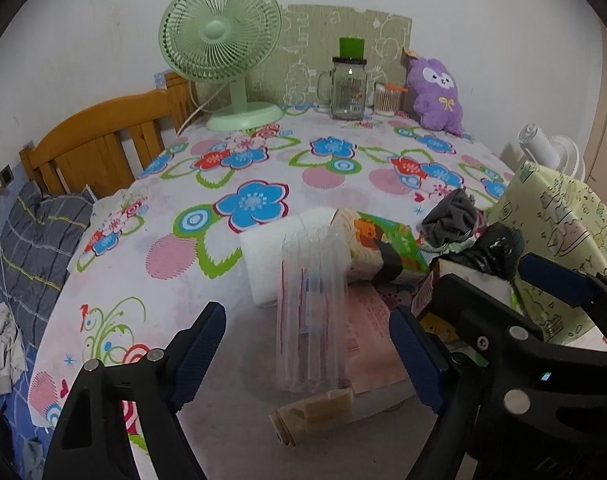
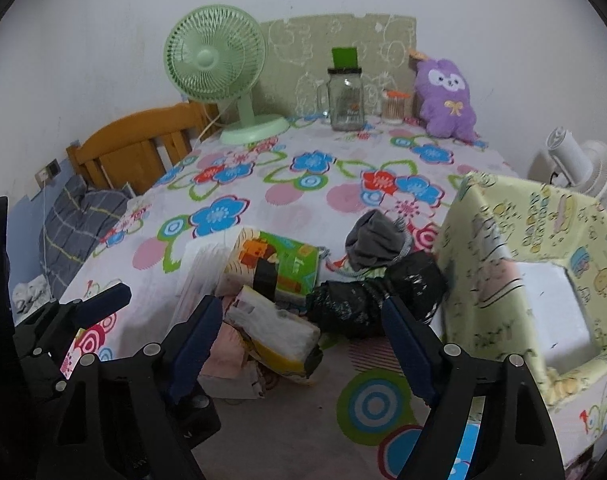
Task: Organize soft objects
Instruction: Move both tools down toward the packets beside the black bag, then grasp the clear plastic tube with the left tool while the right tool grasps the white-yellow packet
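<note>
A pile of soft things lies on the flowered cloth. My left gripper (image 1: 307, 356) is open just above a clear air-cushion bag (image 1: 311, 304); its pads do not touch the bag. Behind the bag are a white tissue pack (image 1: 263, 268) and a green printed tissue pack (image 1: 387, 244). My right gripper (image 2: 303, 346) is open over a white-and-yellow soft pack (image 2: 275, 332), with a black bundle (image 2: 367, 304) near its right finger. A grey sock (image 2: 377, 242) sits behind the bundle. A purple plush (image 2: 447, 96) leans on the far wall.
A yellow-green patterned box (image 2: 499, 216) with a white lining stands open at the right. At the back are a green fan (image 2: 215, 64), a glass jar mug (image 2: 345, 100) and a cotton-swab tub (image 2: 393, 110). A wooden bed frame (image 1: 103, 144) and bedding lie left.
</note>
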Demonstrator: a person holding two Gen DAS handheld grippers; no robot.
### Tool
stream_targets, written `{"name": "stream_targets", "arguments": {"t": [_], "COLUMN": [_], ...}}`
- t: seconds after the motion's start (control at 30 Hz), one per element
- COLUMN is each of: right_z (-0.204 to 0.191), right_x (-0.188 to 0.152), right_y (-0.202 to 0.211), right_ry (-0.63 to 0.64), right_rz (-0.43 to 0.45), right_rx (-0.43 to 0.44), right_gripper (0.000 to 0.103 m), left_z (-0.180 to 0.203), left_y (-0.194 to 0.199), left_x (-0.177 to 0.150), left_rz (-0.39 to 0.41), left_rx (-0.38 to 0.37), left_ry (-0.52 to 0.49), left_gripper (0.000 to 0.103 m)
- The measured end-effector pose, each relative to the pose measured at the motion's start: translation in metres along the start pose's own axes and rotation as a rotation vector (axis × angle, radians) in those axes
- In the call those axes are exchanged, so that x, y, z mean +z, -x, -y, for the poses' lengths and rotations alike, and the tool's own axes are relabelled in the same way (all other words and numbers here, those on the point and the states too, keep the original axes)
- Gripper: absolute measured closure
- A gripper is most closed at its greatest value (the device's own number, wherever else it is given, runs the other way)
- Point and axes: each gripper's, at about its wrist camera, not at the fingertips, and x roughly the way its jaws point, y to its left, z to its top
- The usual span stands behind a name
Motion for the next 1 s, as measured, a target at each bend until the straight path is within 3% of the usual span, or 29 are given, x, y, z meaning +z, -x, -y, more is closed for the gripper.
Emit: {"name": "stream_targets", "arguments": {"t": [0.17, 0.43, 0.6, 0.77, 1.0], "right_z": [-0.004, -0.003, -0.007, -0.007, -0.006], "right_x": [0.000, -0.002, -0.001, 0.001, 0.003], "right_y": [-0.009, -0.027, -0.032, -0.033, -0.033], "right_ry": [0.004, -0.012, -0.010, -0.008, -0.017], "right_rz": [-0.014, -0.074, -0.081, -0.077, -0.079], "right_rx": [0.008, 0.026, 0.032, 0.029, 0.033], "right_gripper": [0.022, 0.042, 0.055, 0.056, 0.057], "left_z": [-0.002, -0.006, 0.000, 0.003, 0.006], "left_y": [-0.007, -0.018, -0.019, -0.021, -0.021], "left_x": [0.000, -0.003, -0.002, 0.000, 0.003], "left_rz": [-0.015, -0.042, -0.038, -0.046, -0.059], "left_rx": [0.000, -0.005, -0.032, -0.071, -0.091], "left_ry": [0.005, 0.008, -0.014, -0.022, -0.022], "left_gripper": [0.021, 0.030, 0.046, 0.064, 0.079]}}
